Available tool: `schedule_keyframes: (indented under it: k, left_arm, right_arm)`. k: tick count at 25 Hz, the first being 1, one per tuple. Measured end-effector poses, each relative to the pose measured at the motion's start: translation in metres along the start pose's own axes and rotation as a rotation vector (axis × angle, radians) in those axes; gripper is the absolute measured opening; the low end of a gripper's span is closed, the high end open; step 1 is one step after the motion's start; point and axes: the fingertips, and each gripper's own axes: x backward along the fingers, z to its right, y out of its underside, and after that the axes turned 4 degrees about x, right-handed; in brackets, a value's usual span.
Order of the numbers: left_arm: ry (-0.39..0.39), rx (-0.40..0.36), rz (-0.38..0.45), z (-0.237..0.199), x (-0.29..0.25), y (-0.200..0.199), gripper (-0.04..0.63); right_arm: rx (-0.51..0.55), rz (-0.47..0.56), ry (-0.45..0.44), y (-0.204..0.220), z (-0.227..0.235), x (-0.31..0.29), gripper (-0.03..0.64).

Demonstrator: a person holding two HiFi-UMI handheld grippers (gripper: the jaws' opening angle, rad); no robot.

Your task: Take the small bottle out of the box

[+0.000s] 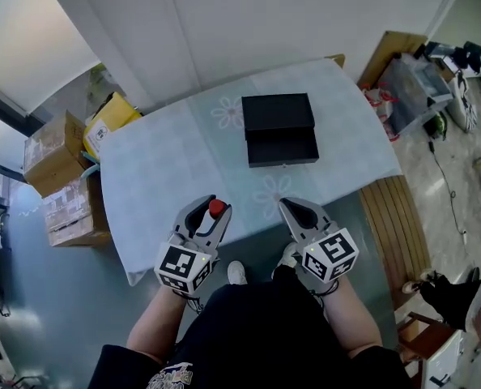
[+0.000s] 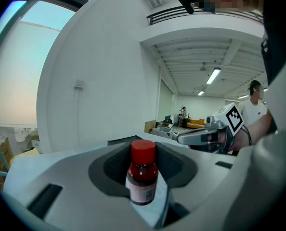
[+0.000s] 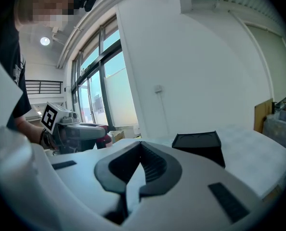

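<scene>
1. The left tool (image 1: 210,214) is clenched on the small bottle (image 2: 143,177). Its jaws press the labelled body, and the red cap stands up above them.
2. The bottle is out of the black box (image 1: 279,128), which lies open, well apart, further back on the surface (image 1: 168,168). The task looks all but done, with only a safe set-down left.
3. The right tool (image 3: 133,170) is closed on nothing, its jaws together, and it is held beside the left one at the near edge.
4. Slip risk: the grip is on smooth, rounded sides. If the squeeze eases or the tool tilts, the bottle could slide down out of the jaws.
5. Drop risk: the bottle hangs at the very edge of the surface, close to the person. A slip here would likely send it to the floor rather than onto the cloth.
6. Tipping risk: the bottle looks narrow and tall. If it is put down at the edge or released while leaning, it could topple and roll off.
7. With its jaws shut, the right tool could not catch it.
</scene>
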Motion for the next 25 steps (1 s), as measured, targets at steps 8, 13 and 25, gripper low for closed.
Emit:
schedule_keyframes:
  k: [8, 13, 25]
  left_arm:
    - [0.133, -0.022, -0.008, 0.009, 0.004, 0.010, 0.170]
    - [0.209, -0.029, -0.024, 0.019, 0.011, 0.020, 0.170]
    - [0.268, -0.035, -0.028, 0.033, 0.019, 0.019, 0.170]
  right_arm:
    - [-0.026, 0.003, 0.137, 0.014, -0.015, 0.021, 0.018]
    - [-0.051, -0.005, 0.217, 0.028, -0.026, 0.039, 0.018]
    - [-0.043, -0.012, 0.256, 0.028, -0.040, 0.053, 0.018]
